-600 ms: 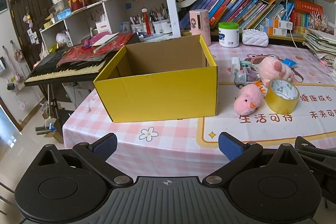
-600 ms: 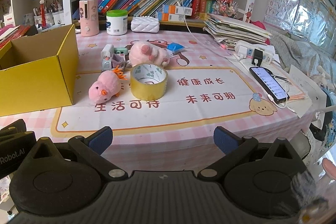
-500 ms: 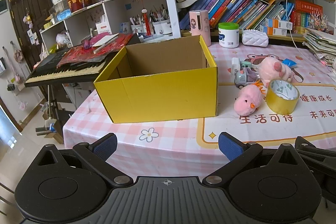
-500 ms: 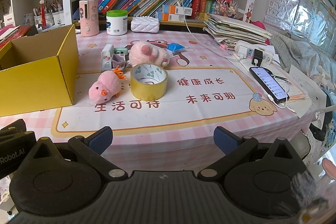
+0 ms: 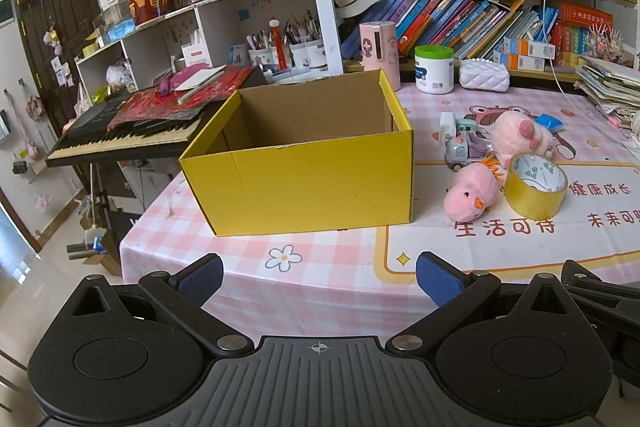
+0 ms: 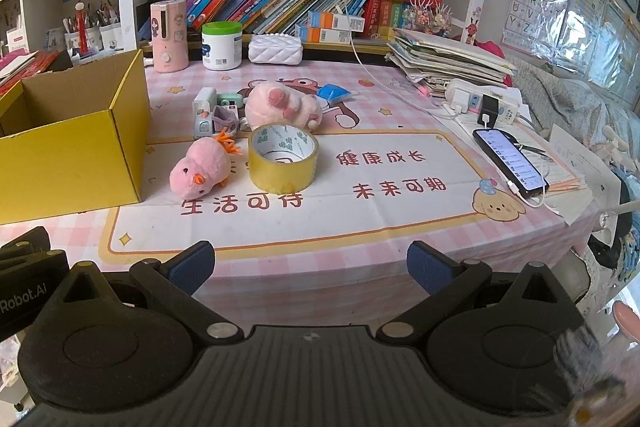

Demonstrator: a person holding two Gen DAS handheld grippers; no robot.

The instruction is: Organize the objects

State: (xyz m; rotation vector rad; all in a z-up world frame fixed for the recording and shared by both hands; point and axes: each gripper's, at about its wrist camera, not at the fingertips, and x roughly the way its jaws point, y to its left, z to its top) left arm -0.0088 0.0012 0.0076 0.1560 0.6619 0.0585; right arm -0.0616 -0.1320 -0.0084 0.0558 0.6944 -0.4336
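Note:
An open, empty yellow cardboard box [image 5: 304,179] stands on the pink checked table; it also shows in the right wrist view [image 6: 72,151]. To its right lie a pink chick plush [image 6: 202,171], a roll of yellow tape [image 6: 283,163], a bigger pink plush [image 6: 280,105] and a small toy car [image 6: 218,121]. These also show in the left wrist view: chick [image 5: 472,195], tape [image 5: 535,185]. My left gripper [image 5: 318,279] is open and empty, short of the box. My right gripper [image 6: 310,265] is open and empty at the table's front edge, short of the tape.
A phone [image 6: 510,161] on a cable and a power strip [image 6: 484,103] lie at the right. A white jar [image 6: 221,45], a pink dispenser [image 6: 168,37] and bookshelves stand behind. A keyboard [image 5: 120,139] stands left of the table.

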